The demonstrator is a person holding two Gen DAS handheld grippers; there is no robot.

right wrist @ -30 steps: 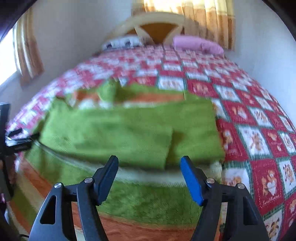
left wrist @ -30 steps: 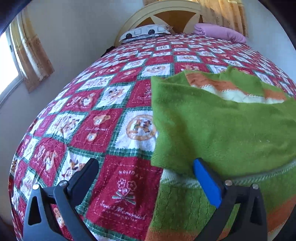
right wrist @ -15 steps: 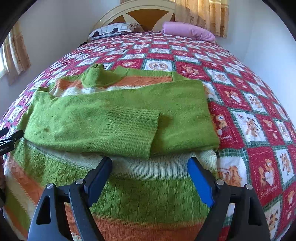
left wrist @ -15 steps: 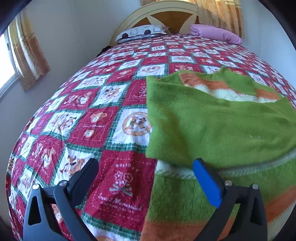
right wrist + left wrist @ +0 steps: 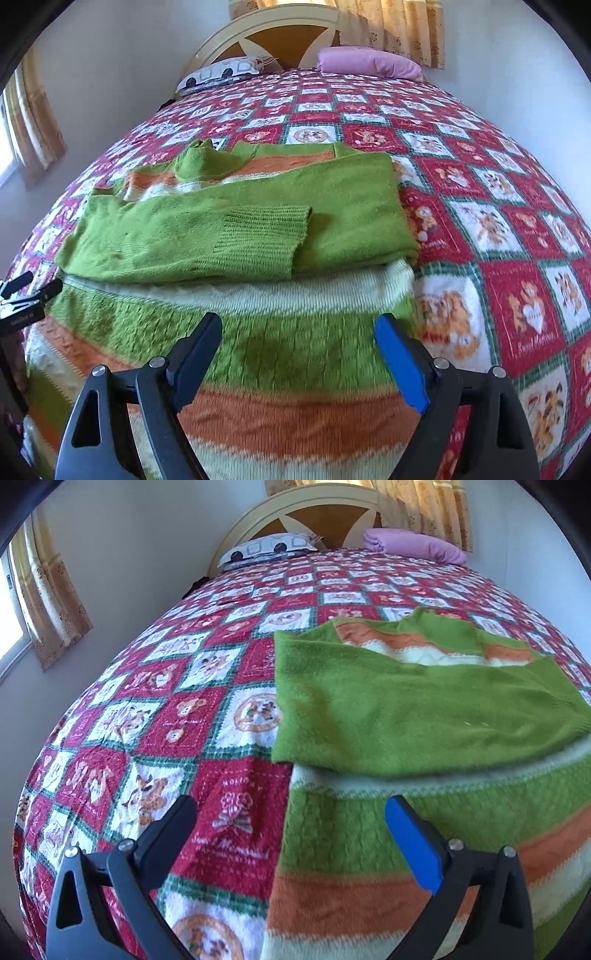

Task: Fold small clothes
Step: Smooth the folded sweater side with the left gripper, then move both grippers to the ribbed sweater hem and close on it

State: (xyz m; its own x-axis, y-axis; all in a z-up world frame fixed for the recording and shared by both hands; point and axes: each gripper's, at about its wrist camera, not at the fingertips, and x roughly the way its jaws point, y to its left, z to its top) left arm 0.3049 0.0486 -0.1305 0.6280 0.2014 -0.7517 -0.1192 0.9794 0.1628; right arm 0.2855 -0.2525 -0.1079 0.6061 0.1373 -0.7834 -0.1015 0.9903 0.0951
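Right wrist view: sweater [image 5: 258, 229] lies ahead of released right claw [image 5: 295, 354].

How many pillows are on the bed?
2: a patterned white pillow left at the headboard, and a pink pillow right of it. No others show.

Walls: plain white [image 5: 147, 554]
Bed: red patchwork quilt [image 5: 207, 686], filling centre
Headboard: cream, arched [image 5: 266, 26], top centre
Pillows: patterned [image 5: 269, 548], pink [image 5: 365, 62]
Curtains: tan [image 5: 51, 602], left edge
Window: bright [image 5: 11, 627], far left
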